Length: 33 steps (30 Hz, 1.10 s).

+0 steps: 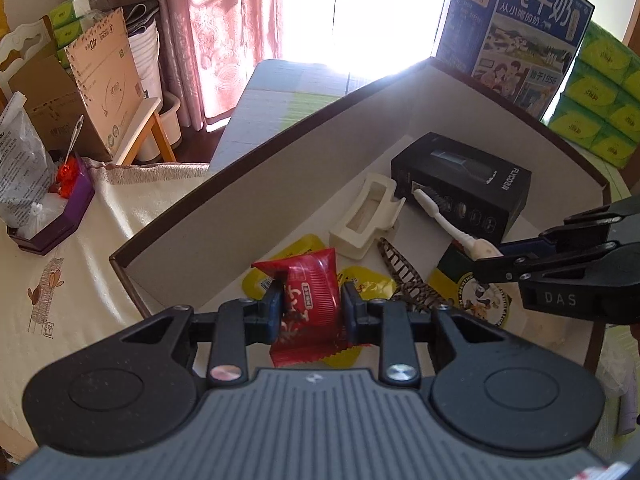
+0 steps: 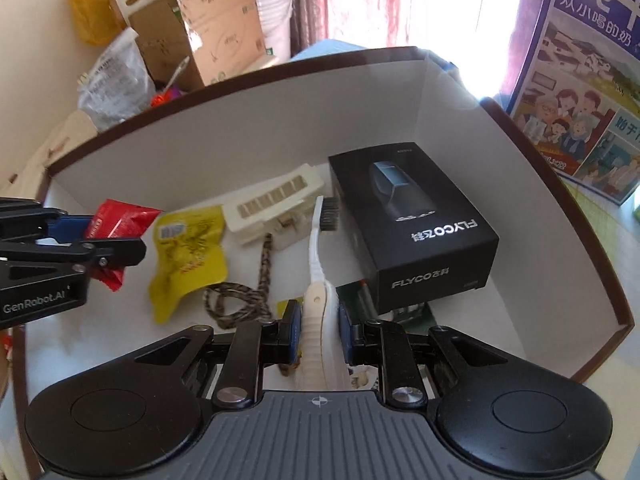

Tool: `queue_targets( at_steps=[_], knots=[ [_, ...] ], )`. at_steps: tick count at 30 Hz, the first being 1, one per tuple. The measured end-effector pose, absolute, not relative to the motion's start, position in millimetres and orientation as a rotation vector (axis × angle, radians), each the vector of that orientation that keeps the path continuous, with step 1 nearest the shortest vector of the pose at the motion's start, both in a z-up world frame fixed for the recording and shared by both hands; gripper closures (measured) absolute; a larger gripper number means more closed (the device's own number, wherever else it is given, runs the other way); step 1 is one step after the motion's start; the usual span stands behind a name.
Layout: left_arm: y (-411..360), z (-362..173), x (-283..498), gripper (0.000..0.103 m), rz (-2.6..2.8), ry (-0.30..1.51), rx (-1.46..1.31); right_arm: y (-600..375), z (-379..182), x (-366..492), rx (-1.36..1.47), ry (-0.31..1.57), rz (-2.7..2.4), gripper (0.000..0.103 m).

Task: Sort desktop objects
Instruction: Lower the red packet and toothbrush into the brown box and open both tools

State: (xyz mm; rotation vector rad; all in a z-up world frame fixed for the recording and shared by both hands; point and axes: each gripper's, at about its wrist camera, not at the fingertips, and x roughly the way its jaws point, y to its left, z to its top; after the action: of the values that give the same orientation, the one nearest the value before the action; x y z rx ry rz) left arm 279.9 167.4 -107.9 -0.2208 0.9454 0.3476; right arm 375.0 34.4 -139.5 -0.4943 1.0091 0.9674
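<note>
Red snack packet (image 1: 310, 300) is clamped between the fingers of the left tool (image 1: 311, 307), above the yellow pouch (image 2: 188, 256) inside the white-lined box (image 2: 240, 128). White toothbrush (image 2: 318, 264) is clamped at its handle by the right tool (image 2: 318, 330); its bristle head reaches the black FLYCO carton (image 2: 416, 224), beside the cream hair clip (image 2: 272, 204).

A lived-in home room: pink curtains (image 1: 224, 40), embroidered tablecloth (image 1: 80, 264), stacked tissue packs (image 1: 600, 92), milk carton box (image 1: 516, 28).
</note>
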Motion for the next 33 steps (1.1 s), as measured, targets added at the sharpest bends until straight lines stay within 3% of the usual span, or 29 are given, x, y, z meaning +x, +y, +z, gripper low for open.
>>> queue_targets(
  at_steps=[8, 12, 16, 20, 24, 33],
  knots=[
    [170.2, -114.3, 286.6, 0.078, 0.344, 0.963, -0.220, 38.2, -142.8, 381.7, -0.496, 1.010, 0.953, 0.084],
    [169.6, -116.2, 287.6, 0.078, 0.340, 0.968, -0.219, 34.7, -144.1, 383.1, -0.482, 1.023, 0.963, 0.067],
    [169.2, -118.6, 290.3, 0.078, 0.344, 0.974, -0.218, 31.1, -143.7, 381.3, -0.468, 1.025, 0.967, 0.059],
    [169.5, -119.8, 292.6, 0.077, 0.347, 0.981, -0.216, 29.0, -141.4, 377.2, -0.472, 1.017, 0.989, 0.037],
    [167.6, -116.4, 291.6, 0.061, 0.341, 0.966, -0.221, 26.6, -135.8, 369.9, -0.500, 0.983, 1.018, 0.023],
    [155.3, -103.5, 284.2, 0.044, 0.328, 0.951, -0.195, 15.8, -124.3, 358.2, -0.589, 0.906, 1.064, 0.006]
  ],
)
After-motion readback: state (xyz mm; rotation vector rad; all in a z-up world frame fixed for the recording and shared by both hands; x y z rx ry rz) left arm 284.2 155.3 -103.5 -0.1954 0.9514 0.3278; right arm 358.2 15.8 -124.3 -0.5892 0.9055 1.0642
